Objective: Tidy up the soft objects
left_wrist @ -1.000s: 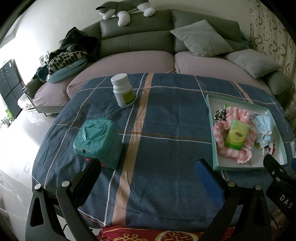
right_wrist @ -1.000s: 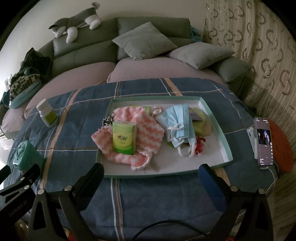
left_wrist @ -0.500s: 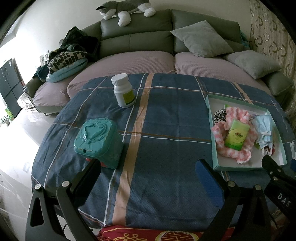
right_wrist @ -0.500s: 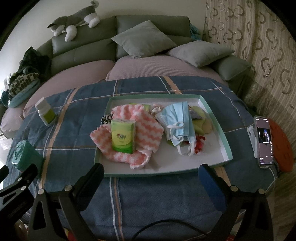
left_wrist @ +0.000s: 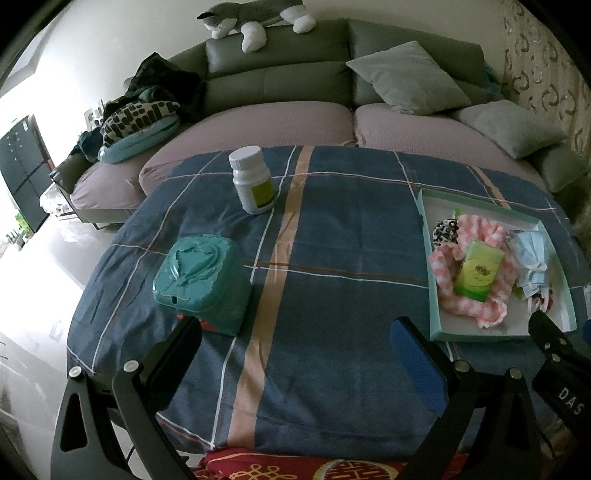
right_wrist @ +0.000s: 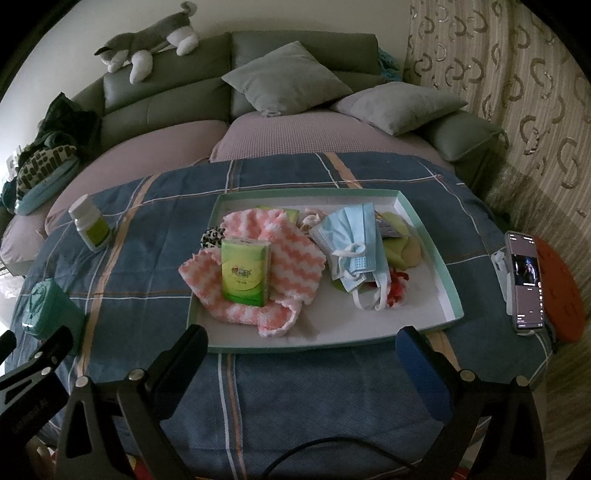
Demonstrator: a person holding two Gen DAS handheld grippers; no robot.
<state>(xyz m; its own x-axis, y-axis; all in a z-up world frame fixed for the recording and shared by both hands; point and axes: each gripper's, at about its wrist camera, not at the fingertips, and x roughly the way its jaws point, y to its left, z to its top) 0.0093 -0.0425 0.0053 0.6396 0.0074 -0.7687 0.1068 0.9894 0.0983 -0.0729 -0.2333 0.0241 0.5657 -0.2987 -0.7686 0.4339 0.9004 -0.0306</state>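
Observation:
A shallow green-rimmed tray (right_wrist: 456,308) (left_wrist: 432,291) lies on the plaid table cloth. In it lie a pink-and-white knitted cloth (right_wrist: 295,266) (left_wrist: 476,306), a green tissue pack (right_wrist: 245,271) (left_wrist: 478,271) on top of it, blue face masks (right_wrist: 354,240) (left_wrist: 532,254), a spotted scrunchie (right_wrist: 212,234) (left_wrist: 445,230) and yellow-green pieces (right_wrist: 400,247). My right gripper (right_wrist: 303,350) is open and empty, just short of the tray's near edge. My left gripper (left_wrist: 295,343) is open and empty over the cloth, left of the tray.
A teal wipes box (left_wrist: 201,278) (right_wrist: 46,308) and a white pill bottle (left_wrist: 253,181) (right_wrist: 90,223) stand on the cloth at left. A phone (right_wrist: 524,280) stands at the table's right edge. A grey sofa with cushions (right_wrist: 288,81) and a plush dog (left_wrist: 255,16) lies behind.
Both grippers have drawn back slightly from the table, so the tray looks a little farther off. Nothing on the table has moved.

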